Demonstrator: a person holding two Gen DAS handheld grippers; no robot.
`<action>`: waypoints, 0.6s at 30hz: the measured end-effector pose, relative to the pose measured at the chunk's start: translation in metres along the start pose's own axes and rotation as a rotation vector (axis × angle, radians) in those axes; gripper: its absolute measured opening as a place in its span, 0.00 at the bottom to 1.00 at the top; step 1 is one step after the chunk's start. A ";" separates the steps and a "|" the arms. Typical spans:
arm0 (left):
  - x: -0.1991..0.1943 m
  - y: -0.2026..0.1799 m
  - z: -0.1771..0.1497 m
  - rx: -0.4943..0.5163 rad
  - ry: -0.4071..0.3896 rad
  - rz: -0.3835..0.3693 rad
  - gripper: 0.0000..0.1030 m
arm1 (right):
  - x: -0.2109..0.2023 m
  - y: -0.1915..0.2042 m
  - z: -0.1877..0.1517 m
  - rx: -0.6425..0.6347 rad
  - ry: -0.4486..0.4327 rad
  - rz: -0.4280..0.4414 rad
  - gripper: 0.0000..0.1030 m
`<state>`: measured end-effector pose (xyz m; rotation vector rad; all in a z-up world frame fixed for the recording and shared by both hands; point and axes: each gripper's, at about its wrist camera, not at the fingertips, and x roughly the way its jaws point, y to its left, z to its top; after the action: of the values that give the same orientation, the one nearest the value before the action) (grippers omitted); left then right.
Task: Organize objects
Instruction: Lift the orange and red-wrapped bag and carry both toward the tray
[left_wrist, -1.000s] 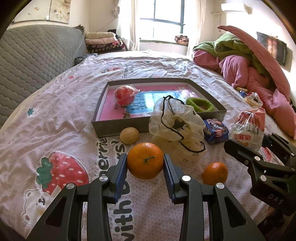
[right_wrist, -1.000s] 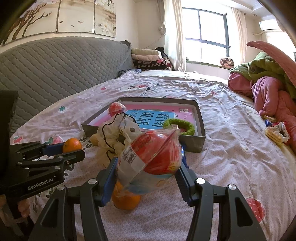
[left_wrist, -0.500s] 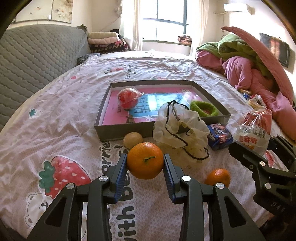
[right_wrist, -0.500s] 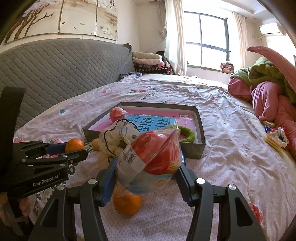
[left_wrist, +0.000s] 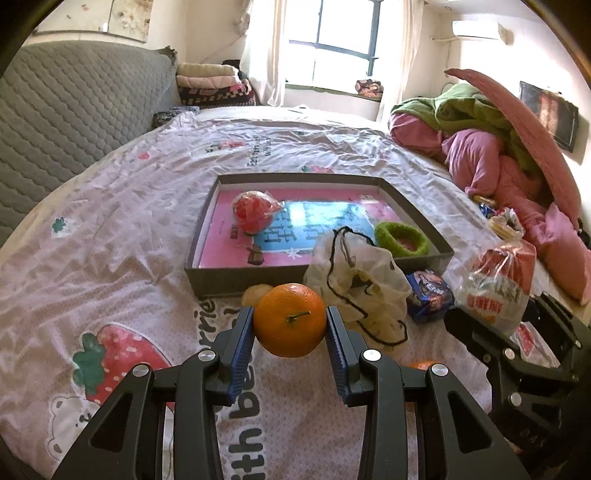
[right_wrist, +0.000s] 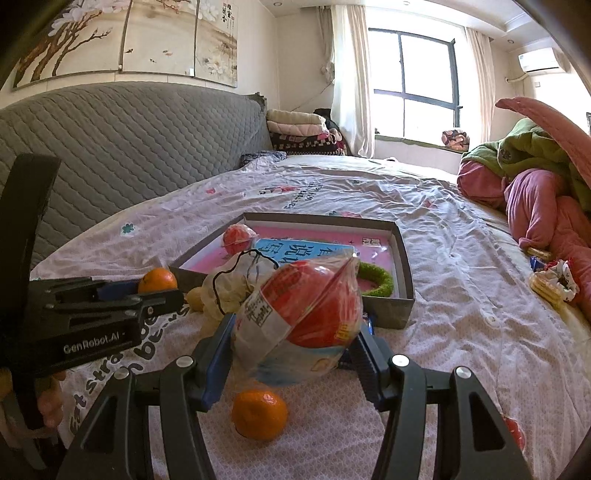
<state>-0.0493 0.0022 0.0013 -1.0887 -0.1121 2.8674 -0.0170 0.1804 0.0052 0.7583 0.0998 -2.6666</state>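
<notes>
In the left wrist view, the left gripper (left_wrist: 290, 325) sits at lower centre, its jaws clamped on an orange (left_wrist: 290, 319), both blue pads pressed to the fruit's sides and the stem facing the camera. Just above it lie a small yellowish fruit (left_wrist: 254, 294) and a crumpled drawstring bag (left_wrist: 356, 278), both against the near wall of the grey tray (left_wrist: 236, 275). Inside the tray are a wrapped red fruit (left_wrist: 253, 211) at upper left and a green ring (left_wrist: 402, 239) at right.

In the right wrist view, the right gripper (right_wrist: 295, 341) holds a bagged red fruit (right_wrist: 301, 317) at centre frame, jaws moderately apart and closed on the bag's sides. A second orange (right_wrist: 259, 414) rests on the bedsheet (right_wrist: 461, 332) below it, near the bottom centre.
</notes>
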 end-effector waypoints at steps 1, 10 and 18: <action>0.000 0.000 0.001 -0.002 0.000 -0.003 0.38 | 0.000 0.000 0.000 0.002 0.000 0.003 0.57; 0.002 -0.001 0.011 0.003 -0.010 -0.001 0.38 | 0.005 0.000 0.011 -0.011 -0.015 -0.001 0.57; 0.007 0.003 0.020 -0.002 -0.014 0.009 0.38 | 0.009 -0.004 0.019 -0.016 -0.023 -0.004 0.57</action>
<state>-0.0682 -0.0013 0.0114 -1.0726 -0.1114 2.8834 -0.0351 0.1777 0.0166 0.7228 0.1167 -2.6741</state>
